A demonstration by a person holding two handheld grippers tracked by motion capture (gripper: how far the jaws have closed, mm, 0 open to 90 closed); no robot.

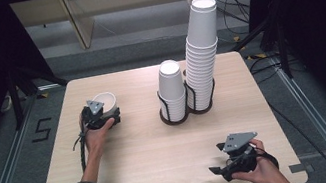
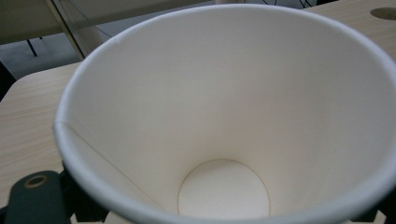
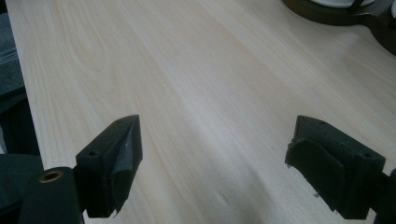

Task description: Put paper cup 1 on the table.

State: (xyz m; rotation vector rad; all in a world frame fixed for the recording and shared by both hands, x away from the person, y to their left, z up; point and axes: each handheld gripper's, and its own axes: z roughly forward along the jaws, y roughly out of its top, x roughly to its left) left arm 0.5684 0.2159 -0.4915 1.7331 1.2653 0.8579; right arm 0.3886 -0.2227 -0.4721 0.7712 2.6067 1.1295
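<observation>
Left of the two cup stacks (image 1: 189, 79), a single paper cup (image 1: 103, 102) stands on the table (image 1: 151, 149), the left gripper (image 1: 99, 114) against it with jaws loosening. Likely it is being set down; next, withdraw without tipping it. The right gripper (image 1: 221, 162) idles, jaws apart.

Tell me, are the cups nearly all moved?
Looks early. One cup stands upright on the table at the left hand-held gripper, apparently just set down. The right hand-held gripper waits open and empty. The tall stack and short stack remain in their holders.
</observation>
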